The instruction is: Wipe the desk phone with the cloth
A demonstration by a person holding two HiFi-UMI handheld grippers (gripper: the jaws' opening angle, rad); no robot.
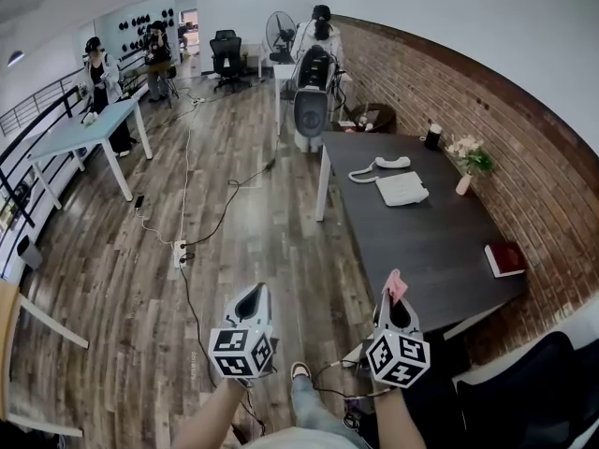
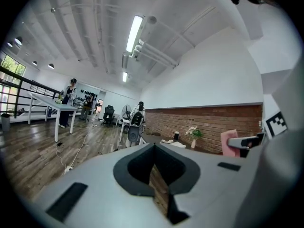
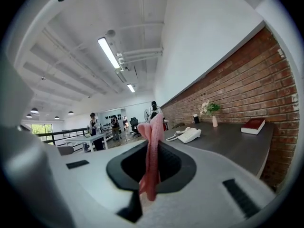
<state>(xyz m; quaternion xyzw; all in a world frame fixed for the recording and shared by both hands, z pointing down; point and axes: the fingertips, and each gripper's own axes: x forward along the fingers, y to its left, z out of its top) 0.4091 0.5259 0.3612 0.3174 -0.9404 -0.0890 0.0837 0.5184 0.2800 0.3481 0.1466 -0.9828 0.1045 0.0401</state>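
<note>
dark counter (image 1: pixel 440 241) beside brick wall (image 1: pixel 533 157), white desk phone (image 1: pixel 401 188) on it. right tool (image 1: pixel 394 299) clamped on pink cloth (image 1: pixel 396 285), well apart from phone. left tool (image 1: pixel 255 295) closed, empty.

Head view steep down; 2 gripper views level, sharing desk phone (image 1: pixel 401 187).

Worktop (image 1: pixel 421 241): right side, along the brick wall (image 1: pixel 524 148).
On it: desk phone (image 1: pixel 401 188), far half; handset (image 1: pixel 392 163) lying just behind it; vase (image 1: pixel 464 183) to its right, by the wall; cup (image 1: pixel 432 137) at far end; book (image 1: pixel 505 258) at near right edge.
Cloth (image 1: pixel 396 285): in right gripper (image 1: pixel 395 299), before the near edge.
</note>
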